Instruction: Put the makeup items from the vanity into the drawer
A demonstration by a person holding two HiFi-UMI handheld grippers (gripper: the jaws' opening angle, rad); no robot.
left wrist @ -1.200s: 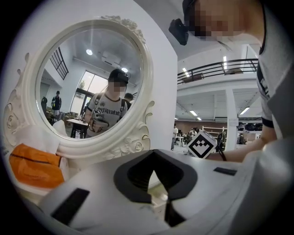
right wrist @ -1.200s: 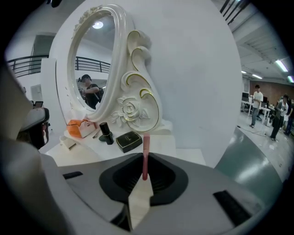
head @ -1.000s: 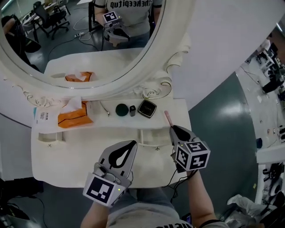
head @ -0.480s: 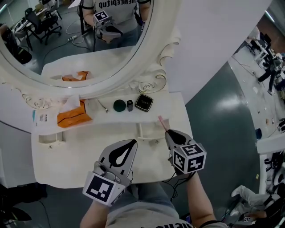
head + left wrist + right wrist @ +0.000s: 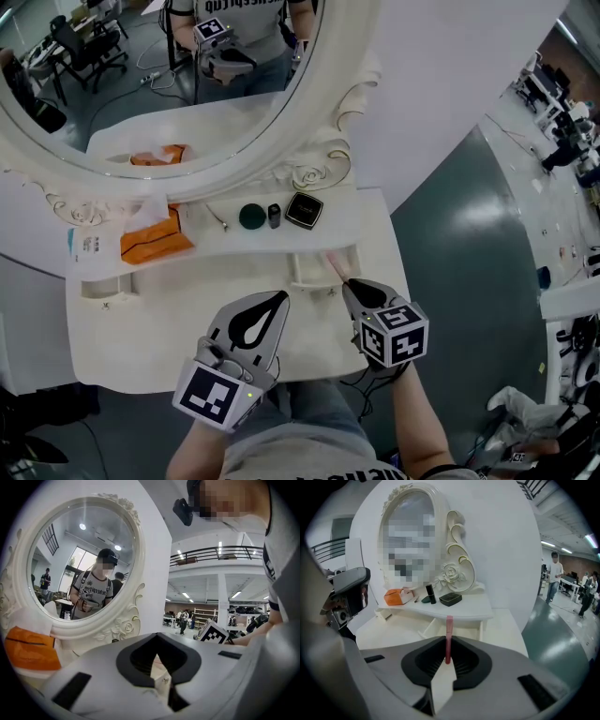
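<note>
My right gripper (image 5: pixel 349 284) is shut on a thin pink makeup stick (image 5: pixel 334 265), which points away from me over the open drawer (image 5: pixel 298 277) below the vanity shelf. In the right gripper view the pink stick (image 5: pixel 449 634) stands upright between the jaws of the right gripper (image 5: pixel 446 662), with the drawer (image 5: pixel 425 627) just behind it. On the shelf lie a dark green round compact (image 5: pixel 251 217), a small black tube (image 5: pixel 274 215) and a black square compact (image 5: pixel 304 210). My left gripper (image 5: pixel 279 298) hovers over the tabletop, shut and holding nothing.
An orange tissue pack (image 5: pixel 155 237) and a printed paper (image 5: pixel 89 248) sit at the shelf's left, with a thin metal pin (image 5: pixel 217 218) beside them. The big oval mirror (image 5: pixel 141 84) rises behind the shelf. A smaller drawer (image 5: pixel 103 286) is at the left.
My right gripper has drawn the pink stick back from the shelf's right end, toward me and slightly left, over the drawer. The left gripper has stayed put.
</note>
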